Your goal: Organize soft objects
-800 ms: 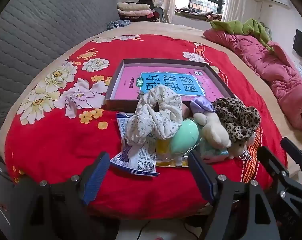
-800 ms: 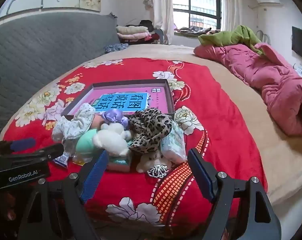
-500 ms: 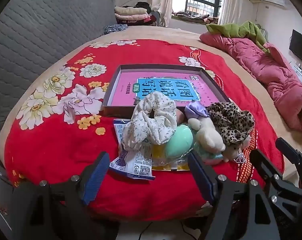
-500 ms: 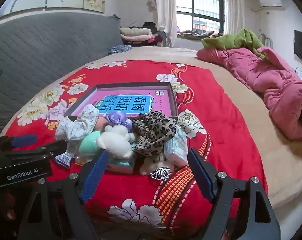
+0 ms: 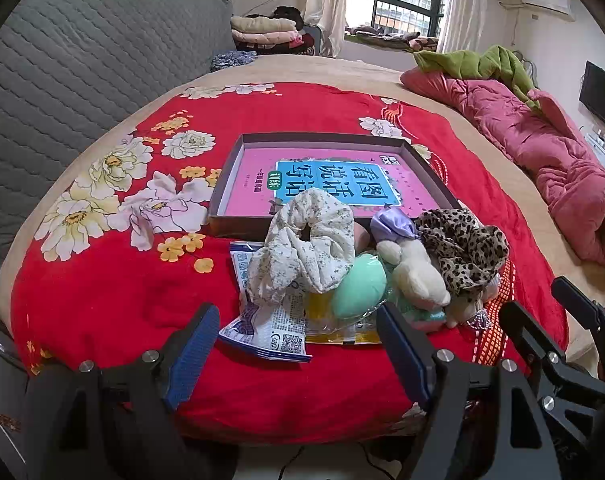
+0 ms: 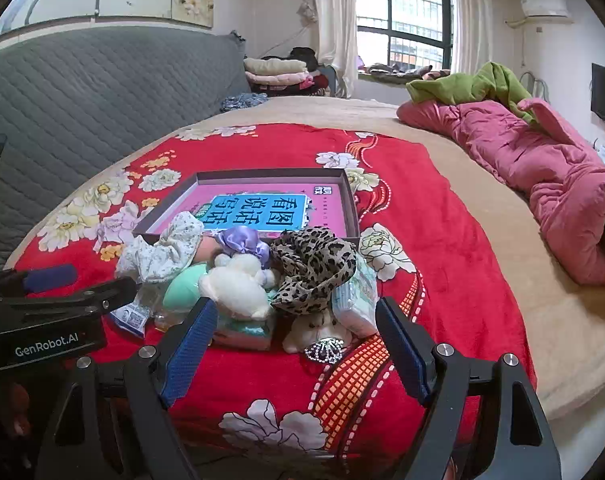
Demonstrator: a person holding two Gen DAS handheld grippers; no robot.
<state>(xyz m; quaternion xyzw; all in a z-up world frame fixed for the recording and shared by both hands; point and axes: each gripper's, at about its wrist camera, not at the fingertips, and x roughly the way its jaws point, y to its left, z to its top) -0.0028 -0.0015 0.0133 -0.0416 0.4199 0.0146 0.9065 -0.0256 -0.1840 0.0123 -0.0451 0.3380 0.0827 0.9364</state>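
A pile of soft things lies on the red flowered blanket (image 5: 102,300) near the bed's front edge: a white floral scrunchie (image 5: 306,248) (image 6: 162,252), a mint green puff (image 5: 358,288) (image 6: 182,288), a cream plush toy (image 5: 414,272) (image 6: 238,284), a purple scrunchie (image 5: 390,224) (image 6: 242,240) and a leopard scrunchie (image 5: 462,248) (image 6: 314,268). Behind the pile sits a shallow box (image 5: 230,196) (image 6: 350,208) with a pink book inside. My left gripper (image 5: 298,352) hangs open just short of the pile. My right gripper (image 6: 294,340) is open too, nothing between its fingers.
Printed snack packets (image 5: 270,320) lie under the pile, and a tissue pack (image 6: 358,300) and a sparkly clip (image 6: 322,350) lie at its right. A pink quilt (image 6: 562,184) with a green blanket (image 6: 474,84) lies at the right. A grey padded headboard (image 5: 82,60) runs along the left.
Both views have tilted up a little, so the pile and the box sit lower in each frame. Both grippers stay open and nothing on the bed has moved.
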